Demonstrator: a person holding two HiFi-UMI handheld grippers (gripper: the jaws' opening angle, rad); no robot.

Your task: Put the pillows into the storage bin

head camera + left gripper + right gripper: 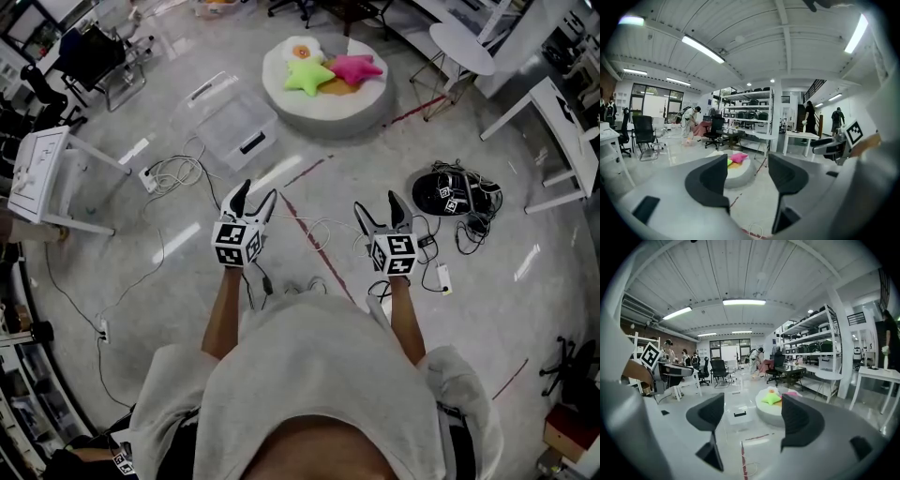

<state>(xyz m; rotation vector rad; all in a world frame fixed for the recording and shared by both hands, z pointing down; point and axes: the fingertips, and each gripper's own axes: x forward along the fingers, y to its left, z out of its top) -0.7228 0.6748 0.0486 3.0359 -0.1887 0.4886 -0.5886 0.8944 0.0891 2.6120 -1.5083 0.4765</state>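
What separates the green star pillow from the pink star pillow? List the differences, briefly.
Colour: the green star pillow is lime green, while the pink star pillow is bright pink.
Place: in the head view the green star pillow lies on the side nearer the clear storage bin, and the pink star pillow lies on the side away from it.
Shared: both are star-shaped, look about the same size, lie side by side on the round white cushion, and neither is in the bin yet.

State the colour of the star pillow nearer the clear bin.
The pillow is lime green; head view.
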